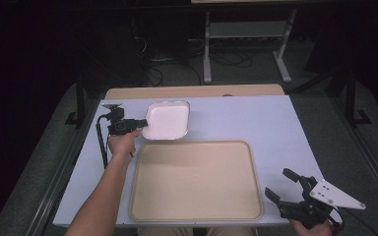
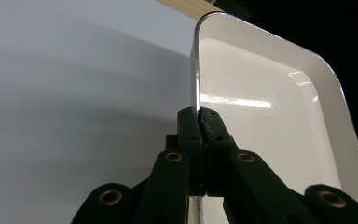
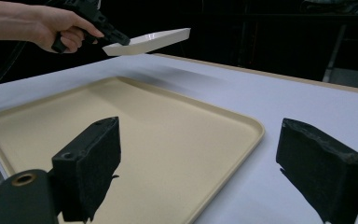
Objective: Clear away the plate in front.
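Above table, white dish tilted, left tongs clamping rim

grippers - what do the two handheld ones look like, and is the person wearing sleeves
Both are black, with linked arms on brass-coloured pivots and rectangular black pads. The left gripper trails a black cable and has a small grey plate on top. The right gripper carries a larger grey three-cornered plate with small holes. The left forearm is bare, with no sleeve in view.

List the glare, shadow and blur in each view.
High view: dark surroundings, table evenly lit. Left gripper view: glare streaks on the white dish, soft shadow beside it, left gripper blurred. Right gripper view: dish shadow above the beige tray, right gripper out of focus.
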`<state>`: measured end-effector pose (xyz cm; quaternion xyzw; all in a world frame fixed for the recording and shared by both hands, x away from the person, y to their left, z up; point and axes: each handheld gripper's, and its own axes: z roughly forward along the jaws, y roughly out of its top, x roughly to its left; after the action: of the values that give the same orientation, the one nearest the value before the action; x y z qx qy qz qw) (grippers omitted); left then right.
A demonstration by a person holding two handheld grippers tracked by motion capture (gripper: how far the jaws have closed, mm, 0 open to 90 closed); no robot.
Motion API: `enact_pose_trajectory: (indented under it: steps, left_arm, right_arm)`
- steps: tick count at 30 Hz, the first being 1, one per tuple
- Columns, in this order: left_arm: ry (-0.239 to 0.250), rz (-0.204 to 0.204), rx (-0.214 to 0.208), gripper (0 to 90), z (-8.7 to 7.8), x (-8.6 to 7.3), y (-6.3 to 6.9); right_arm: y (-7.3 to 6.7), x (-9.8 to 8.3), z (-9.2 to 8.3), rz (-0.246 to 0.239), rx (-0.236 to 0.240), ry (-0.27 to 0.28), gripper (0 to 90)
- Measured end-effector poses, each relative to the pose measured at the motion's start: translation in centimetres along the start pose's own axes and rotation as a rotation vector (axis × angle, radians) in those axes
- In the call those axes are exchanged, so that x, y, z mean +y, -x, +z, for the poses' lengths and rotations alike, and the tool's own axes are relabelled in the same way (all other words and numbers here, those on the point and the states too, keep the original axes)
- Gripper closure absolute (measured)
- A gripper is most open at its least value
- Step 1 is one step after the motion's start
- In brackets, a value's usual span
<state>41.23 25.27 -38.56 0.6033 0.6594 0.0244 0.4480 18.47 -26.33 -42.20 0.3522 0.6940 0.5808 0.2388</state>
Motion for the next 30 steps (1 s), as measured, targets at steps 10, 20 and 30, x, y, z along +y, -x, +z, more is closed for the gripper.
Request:
enact_pose_trajectory:
  steps: [10, 20, 30]
  left_arm:
    - [-0.019, 0.013, -0.013, 88.8, -0.9, -1.7, 0.9]
    - [-0.025, 0.032, -0.030, 88.8, -1.2, -2.9, 1.1]
    - [-0.038, 0.026, -0.028, 88.8, -1.5, -4.4, 1.1]
  right_arm:
    - [-0.1, 0.0, 0.0, -0.009, -0.005, -0.005, 13.0]
    - [-0.1, 0.0, 0.0, -0.008, -0.005, -0.005, 13.0]
    - [-0.2, 0.1, 0.0, -0.012, 0.001, -0.005, 13.0]
